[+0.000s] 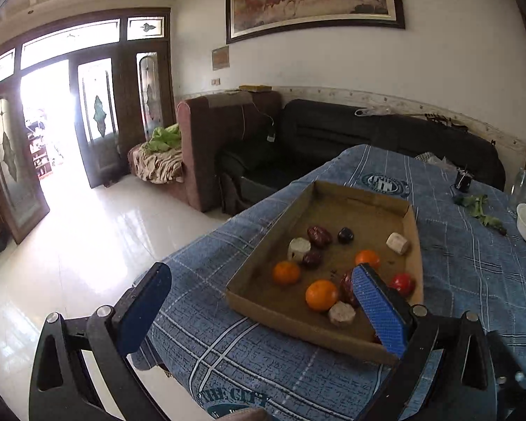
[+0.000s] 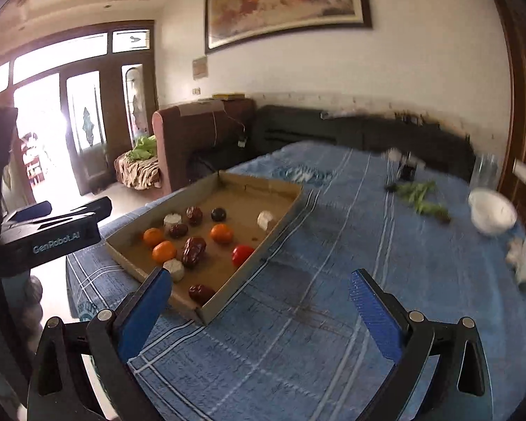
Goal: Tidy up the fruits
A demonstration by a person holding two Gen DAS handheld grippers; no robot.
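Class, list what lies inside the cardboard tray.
Inside the cardboard tray: three oranges, a tomato, dates, pale cut chunks. The left gripper partly hides one date.

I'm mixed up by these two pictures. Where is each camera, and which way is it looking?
Left wrist: on the left gripper, open, looking over the box's near left corner.
Right wrist: on the right gripper, open, over the blue cloth; the left gripper shows at left.
Both see the box, oranges and the bowl.

I see both wrist cams facing the sofa wall; left sits near the tray (image 1: 412,231), right further back, tray (image 2: 287,207) centre-left.
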